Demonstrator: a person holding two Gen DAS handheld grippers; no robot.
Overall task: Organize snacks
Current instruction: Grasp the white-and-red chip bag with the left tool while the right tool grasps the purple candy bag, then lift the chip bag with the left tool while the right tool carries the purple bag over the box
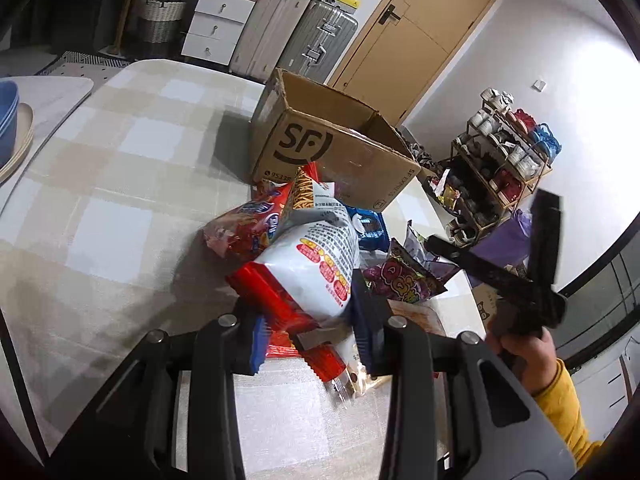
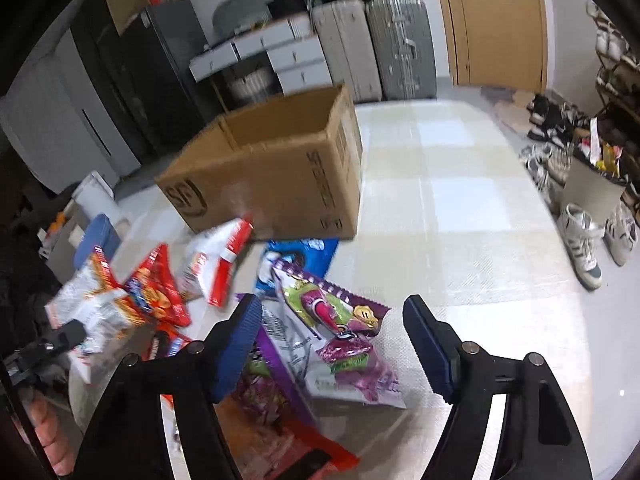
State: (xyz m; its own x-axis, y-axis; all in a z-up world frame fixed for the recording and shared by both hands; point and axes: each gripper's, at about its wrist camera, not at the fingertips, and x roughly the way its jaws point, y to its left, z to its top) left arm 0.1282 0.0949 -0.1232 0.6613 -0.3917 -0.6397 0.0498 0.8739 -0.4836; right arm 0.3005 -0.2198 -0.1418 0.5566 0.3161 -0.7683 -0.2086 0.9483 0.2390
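Note:
My left gripper (image 1: 310, 328) is shut on a white and red snack bag (image 1: 316, 256), held above a pile of snack bags on the checked tablecloth (image 1: 120, 168). Behind the pile stands an open cardboard box (image 1: 320, 148) (image 2: 280, 176). In the right wrist view, my right gripper (image 2: 334, 332) is open over a purple snack bag (image 2: 344, 336). The bag lies between the fingers, and the right pad (image 2: 428, 348) is apart from it. The right gripper (image 1: 496, 232) also shows at the right of the left wrist view, held by a hand in a yellow sleeve.
A blue cookie pack (image 2: 296, 256) and red bags (image 2: 160, 296) lie beside the box. Blue bowls on plates (image 1: 10, 128) sit at the far left. A shoe rack (image 1: 504, 160), suitcases (image 1: 288, 40), shoes (image 2: 580, 240) and a bin (image 2: 592, 188) surround the table.

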